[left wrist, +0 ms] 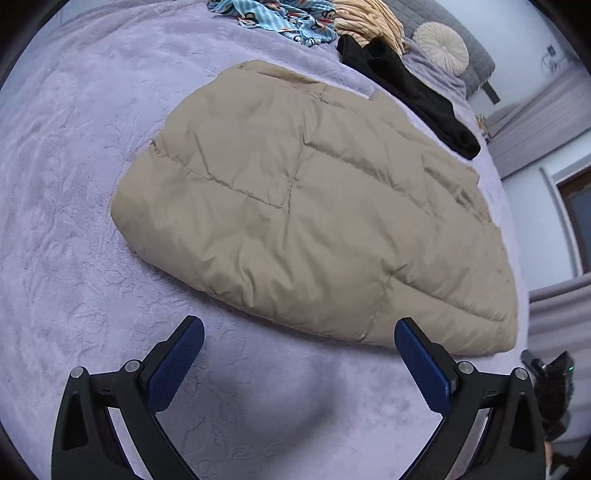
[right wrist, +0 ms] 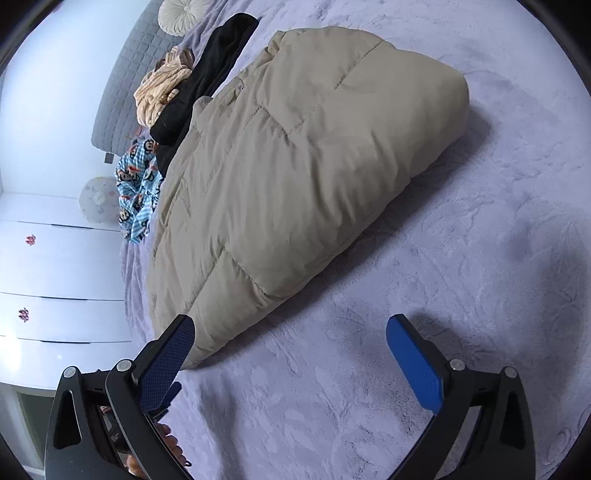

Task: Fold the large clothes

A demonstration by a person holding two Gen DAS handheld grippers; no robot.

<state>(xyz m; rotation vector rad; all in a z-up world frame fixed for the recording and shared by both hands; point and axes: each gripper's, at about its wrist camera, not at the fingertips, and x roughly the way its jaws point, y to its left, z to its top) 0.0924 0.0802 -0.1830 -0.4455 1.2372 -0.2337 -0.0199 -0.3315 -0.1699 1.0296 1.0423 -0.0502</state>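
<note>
Slippage threatening most: puffy beige quilted down jacket (left wrist: 314,206) lying folded into a thick bundle on the lilac plush blanket (left wrist: 74,184), filling likely pushing back and springing any new fold open, slick shell probably sliding out of a shallow pinch. Left gripper (left wrist: 299,363) hovering just short of the bundle's near edge, blue pads spread wide, gripping nothing. Right gripper (right wrist: 290,360) hanging beside the bundle's near corner, likewise spread wide and empty, one blue pad (right wrist: 168,363) overlapping that corner in view, contact impossible to confirm. Snagging the plush blanket along with the jacket also looking possible with a low grab. Lying just beyond the bundle: black garment (left wrist: 406,96), blue cartoon-print cloth (left wrist: 280,18), striped cream cloth (left wrist: 369,22), all at risk of being dragged. Containers: none showing anywhere.
</note>
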